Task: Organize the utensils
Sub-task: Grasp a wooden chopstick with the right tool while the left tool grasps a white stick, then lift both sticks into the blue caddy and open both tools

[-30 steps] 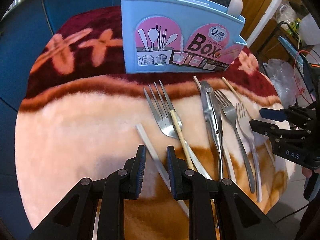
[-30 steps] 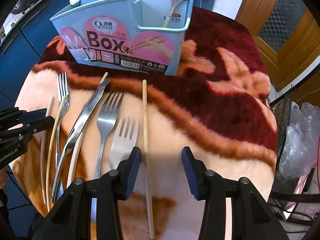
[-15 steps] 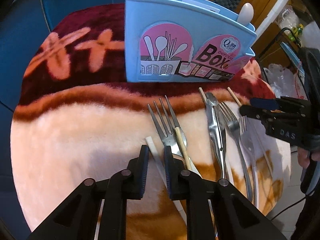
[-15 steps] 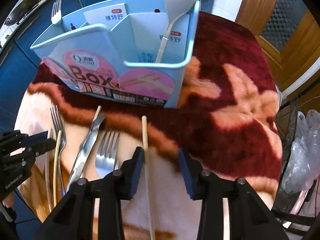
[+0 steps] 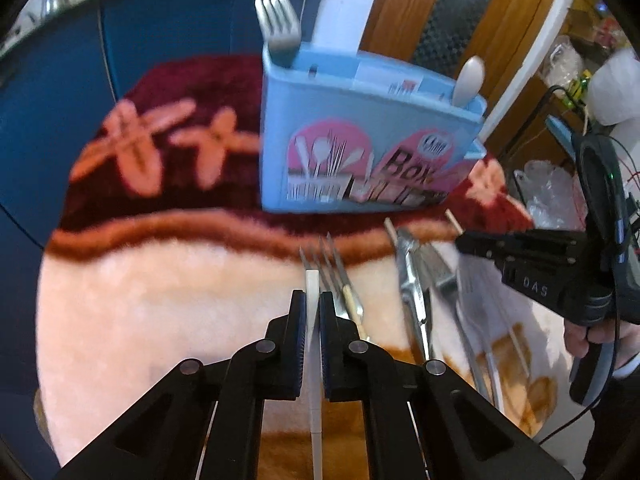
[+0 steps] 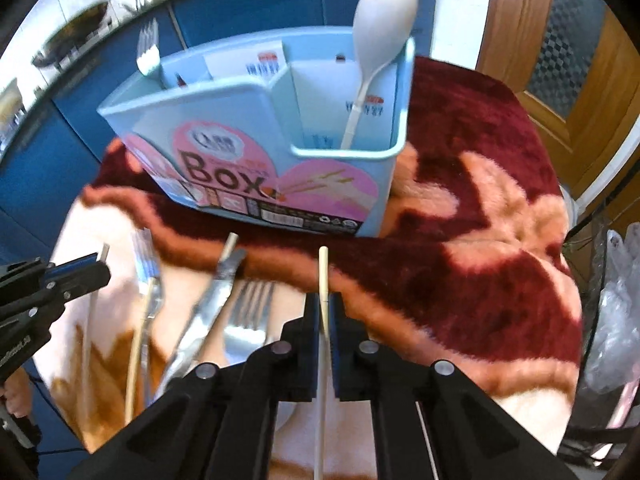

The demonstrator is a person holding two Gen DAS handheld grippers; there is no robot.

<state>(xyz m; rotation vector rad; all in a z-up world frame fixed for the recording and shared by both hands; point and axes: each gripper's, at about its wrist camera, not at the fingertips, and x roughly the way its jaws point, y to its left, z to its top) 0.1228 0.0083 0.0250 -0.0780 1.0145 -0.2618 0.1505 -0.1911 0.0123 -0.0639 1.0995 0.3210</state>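
My left gripper (image 5: 312, 296) has its jaws closing tight, pads pressed on a white chopstick (image 5: 315, 420) that runs straight between them. My right gripper (image 6: 324, 300) is closing in the same way on a pale wooden chopstick (image 6: 323, 268). Each gripper also shows in the other view: the right gripper (image 5: 464, 238) and the left gripper (image 6: 102, 268). Behind stands the blue utensil box (image 6: 240, 120), with a fork (image 6: 147, 52) in its left compartment and a white spoon (image 6: 384, 4) in its right one. On the blanket lie a knife (image 6: 216, 292), forks (image 6: 248, 312) and another chopstick (image 6: 138, 344).
A plush red and cream blanket (image 6: 460, 240) covers the round table. Blue cabinets (image 5: 180, 28) stand behind, a wooden door (image 6: 560, 40) at the back right. Plastic bags (image 6: 616, 320) hang off the table's right side. A hand (image 5: 592, 332) holds the right gripper.
Both grippers went from open around a chopstick to shut on it. Both rose a little and tipped up, so the box now sits more central in each view.
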